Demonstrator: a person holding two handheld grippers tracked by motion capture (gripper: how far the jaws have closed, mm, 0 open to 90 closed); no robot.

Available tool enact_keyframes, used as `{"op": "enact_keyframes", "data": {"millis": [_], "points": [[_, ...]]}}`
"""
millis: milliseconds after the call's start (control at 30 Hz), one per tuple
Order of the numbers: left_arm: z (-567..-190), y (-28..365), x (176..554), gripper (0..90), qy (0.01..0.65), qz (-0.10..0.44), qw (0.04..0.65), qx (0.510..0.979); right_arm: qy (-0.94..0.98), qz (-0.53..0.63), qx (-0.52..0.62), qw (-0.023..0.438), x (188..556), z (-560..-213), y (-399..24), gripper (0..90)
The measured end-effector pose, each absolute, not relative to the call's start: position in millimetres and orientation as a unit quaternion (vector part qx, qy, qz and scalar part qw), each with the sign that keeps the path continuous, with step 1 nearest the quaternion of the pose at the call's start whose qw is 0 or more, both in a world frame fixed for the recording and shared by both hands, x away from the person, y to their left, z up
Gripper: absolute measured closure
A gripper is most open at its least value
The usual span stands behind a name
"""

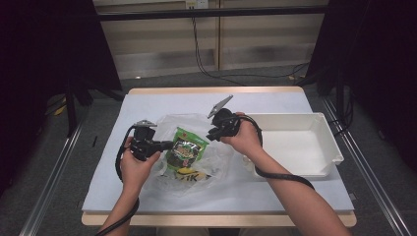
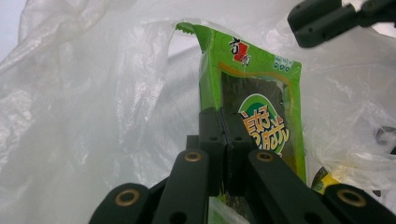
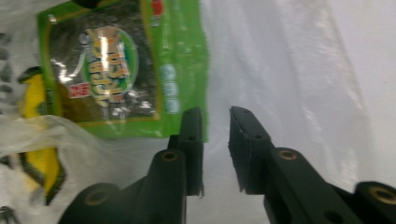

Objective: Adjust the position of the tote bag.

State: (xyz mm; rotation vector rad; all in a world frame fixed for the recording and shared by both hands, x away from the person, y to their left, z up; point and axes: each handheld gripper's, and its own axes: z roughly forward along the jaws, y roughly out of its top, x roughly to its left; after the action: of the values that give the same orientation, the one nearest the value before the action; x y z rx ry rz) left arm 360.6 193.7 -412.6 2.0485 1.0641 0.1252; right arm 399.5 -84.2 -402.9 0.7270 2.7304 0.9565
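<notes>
On the pale blue table top lies a crumpled clear plastic bag, and a flat green foil snack packet with a dark window and a round printed label rests at its mouth, over the middle of the bag. The left gripper, held at the bag's left side, has its 2 black jaws clenched on the packet's edge; in the left gripper view the pads meet on the green packet with the bag's film bunched around it. The right gripper hangs just beyond the packet's far right corner, its jaws released with a narrow gap and nothing between them; in the right gripper view they stand beside the packet. A white rectangular plastic tray sits at the table's right, apart from the bag.
</notes>
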Motion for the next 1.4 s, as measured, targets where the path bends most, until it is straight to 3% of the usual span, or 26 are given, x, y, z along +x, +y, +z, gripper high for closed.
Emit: {"op": "enact_keyframes", "data": {"millis": [367, 600, 700, 900, 933, 1000, 1033, 1133, 1300, 1367, 1400], "points": [[-409.5, 187.6, 359.8, 89.2, 0.396, 0.051, 0.415, 0.818, 0.910, 0.344, 0.231, 0.026, 396.3, -408.2, -68.0, 57.5], [-407.1, 189.1, 359.5, 89.4, 0.384, 0.039, 0.426, 0.818, 0.910, 0.333, 0.249, -0.004, 403.4, -420.9, -61.7, 37.0], [-408.1, 188.6, 359.7, 89.5, 0.383, 0.041, 0.426, 0.819, 0.910, 0.327, 0.255, -0.015, 405.7, -422.4, -61.6, 36.4], [-406.2, 191.0, 359.7, 89.6, 0.380, 0.046, 0.432, 0.816, 0.907, 0.337, 0.250, -0.032, 407.7, -422.3, -61.7, 47.0], [-405.4, 191.4, 359.4, 89.7, 0.381, 0.045, 0.433, 0.816, 0.905, 0.340, 0.250, -0.040, 407.5, -422.3, -61.1, 57.9], [-405.8, 192.2, 359.5, 89.7, 0.381, 0.048, 0.430, 0.817, 0.908, 0.336, 0.246, -0.047, 407.0, -421.6, -60.1, 67.7], [-405.8, 192.2, 359.5, 89.8, 0.381, 0.048, 0.430, 0.817, 0.908, 0.336, 0.246, -0.047, 407.0, -421.6, -60.1, 67.7], [-407.0, 195.1, 360.3, 89.8, 0.384, 0.044, 0.431, 0.816, 0.908, 0.335, 0.247, -0.049, 405.9, -416.2, -60.7, 80.6], [-407.2, 196.4, 360.9, 87.7, 0.390, 0.033, 0.433, 0.812, 0.916, 0.322, 0.235, -0.041, 404.0, -406.9, -60.6, 85.6], [-407.5, 196.8, 361.1, 74.4, 0.396, 0.031, 0.431, 0.810, 0.917, 0.322, 0.232, -0.034, 403.0, -401.5, -60.1, 85.8], [-408.4, 196.3, 361.3, 74.4, 0.398, 0.030, 0.427, 0.811, 0.917, 0.323, 0.231, -0.030, 402.7, -399.0, -60.1, 85.9]]}}
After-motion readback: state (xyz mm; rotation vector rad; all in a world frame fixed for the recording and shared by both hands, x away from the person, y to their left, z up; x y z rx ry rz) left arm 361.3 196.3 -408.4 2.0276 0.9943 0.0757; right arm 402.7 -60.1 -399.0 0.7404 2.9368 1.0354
